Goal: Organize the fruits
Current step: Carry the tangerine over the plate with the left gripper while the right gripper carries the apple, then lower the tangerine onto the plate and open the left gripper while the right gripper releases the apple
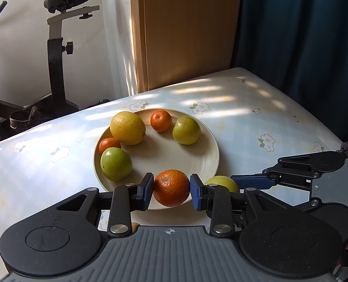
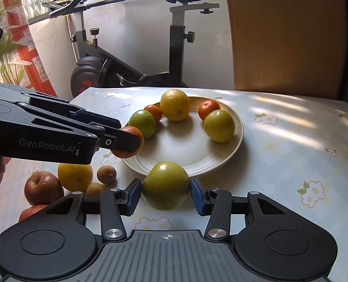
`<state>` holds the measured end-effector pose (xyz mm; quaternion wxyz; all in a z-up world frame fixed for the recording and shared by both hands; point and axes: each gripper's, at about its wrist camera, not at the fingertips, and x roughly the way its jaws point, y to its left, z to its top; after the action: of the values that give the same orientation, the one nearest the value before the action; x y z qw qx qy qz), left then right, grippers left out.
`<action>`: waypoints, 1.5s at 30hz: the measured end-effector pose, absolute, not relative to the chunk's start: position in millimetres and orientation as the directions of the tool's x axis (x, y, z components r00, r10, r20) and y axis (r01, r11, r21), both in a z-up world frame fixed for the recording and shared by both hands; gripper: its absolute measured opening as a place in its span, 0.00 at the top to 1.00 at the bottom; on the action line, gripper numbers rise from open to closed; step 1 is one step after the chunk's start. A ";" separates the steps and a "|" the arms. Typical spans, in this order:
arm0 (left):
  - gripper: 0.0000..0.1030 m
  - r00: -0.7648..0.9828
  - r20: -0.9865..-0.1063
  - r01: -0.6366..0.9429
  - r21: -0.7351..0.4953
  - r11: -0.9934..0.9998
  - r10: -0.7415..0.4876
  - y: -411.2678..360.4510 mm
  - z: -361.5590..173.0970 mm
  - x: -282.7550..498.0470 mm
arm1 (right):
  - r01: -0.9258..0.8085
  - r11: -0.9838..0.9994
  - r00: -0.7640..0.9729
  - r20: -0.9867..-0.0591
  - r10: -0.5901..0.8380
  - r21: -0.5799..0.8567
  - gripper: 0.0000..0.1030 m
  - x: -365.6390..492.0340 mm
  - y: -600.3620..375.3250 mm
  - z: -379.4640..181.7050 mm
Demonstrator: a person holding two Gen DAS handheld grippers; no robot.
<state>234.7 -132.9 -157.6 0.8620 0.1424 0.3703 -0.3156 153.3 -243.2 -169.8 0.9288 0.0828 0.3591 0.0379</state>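
Here, in the left wrist view, the left gripper (image 1: pixel 171 189) has its blue pads closed onto a tangerine (image 1: pixel 171 187), one pad pressing each side, and holds it over the near rim of the plate (image 1: pixel 211 162); whether the fruit rests on the rim or hangs just above it I cannot tell; the position suggests it is about to be set down to close the ring. On the plate a yellow orange (image 1: pixel 127 128), two small tangerines (image 1: pixel 160 120) and two green fruits (image 1: pixel 186 130) sit spaced around the edge, the middle left bare, seemingly a deliberate circle. The right gripper (image 1: pixel 223 183) reaches in from the right with a green fruit just beside the rim.

In the right wrist view, the right gripper has its jaws set about a green apple-like fruit (image 2: pixel 165 185), both pads touching its sides, so it appears gripped; the fruit is at the plate's near edge, likely bound for the open gap there. To the left on the flowered tablecloth (image 2: pixel 291 145) wait a red apple (image 2: pixel 43 188), an orange (image 2: pixel 75 176) and two small brown fruits (image 2: pixel 106 174), not yet sorted.
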 end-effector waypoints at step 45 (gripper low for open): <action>0.65 0.471 -0.802 0.594 -0.021 0.805 -0.368 -136.3 -187.4 296.0 | 0.020 0.999 0.704 -0.710 0.006 0.027 0.59 235.1 -287.0 -180.1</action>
<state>296.0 -136.3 -187.4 0.8474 0.1312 0.4291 -0.2838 235.1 -287.0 -180.1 0.9229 0.0164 0.3848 -0.0037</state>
